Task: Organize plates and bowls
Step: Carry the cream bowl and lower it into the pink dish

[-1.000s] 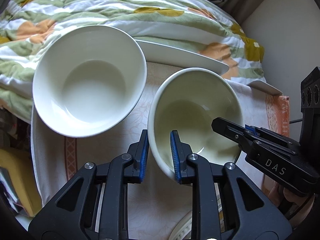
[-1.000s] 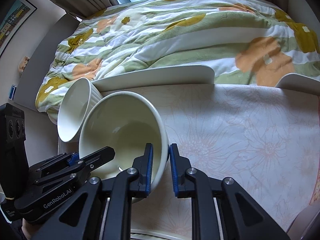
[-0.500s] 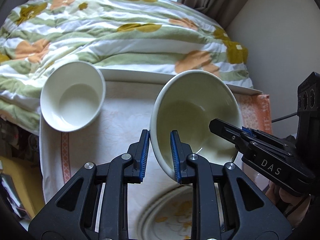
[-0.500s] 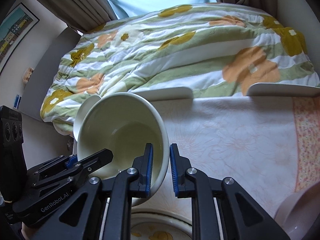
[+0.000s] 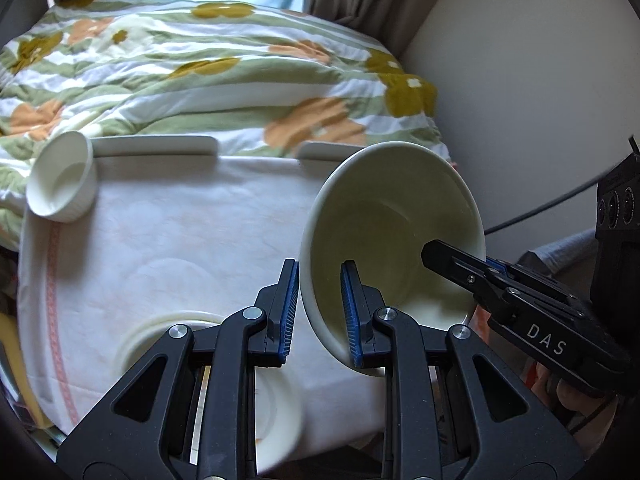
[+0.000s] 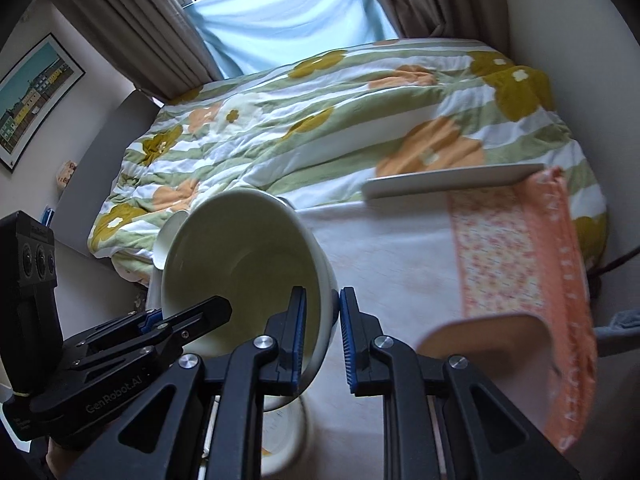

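A cream bowl (image 5: 392,224) hangs tilted above the table, held by opposite sides of its rim. My left gripper (image 5: 318,312) is shut on its left rim, one blue pad inside and one outside. My right gripper (image 6: 322,336) is shut on the right rim of the bowl (image 6: 240,256) in the same way. Each gripper shows in the other's view: the right gripper (image 5: 460,264) and the left gripper (image 6: 188,314). A small white ribbed bowl (image 5: 60,184) stands at the table's far left corner. White plates (image 5: 156,146) (image 6: 452,178) lie along the far edge.
A pale cloth covers the table (image 5: 180,232), with an orange floral strip (image 6: 516,248) at its right end. A patterned plate (image 5: 276,400) lies under my grippers at the near edge. A pinkish bowl (image 6: 492,340) sits near right. A flowered quilt (image 5: 200,80) lies beyond.
Both grippers have risen and drawn back toward the near edge with the cream bowl between them. The small white bowl stayed behind and now looks far smaller.
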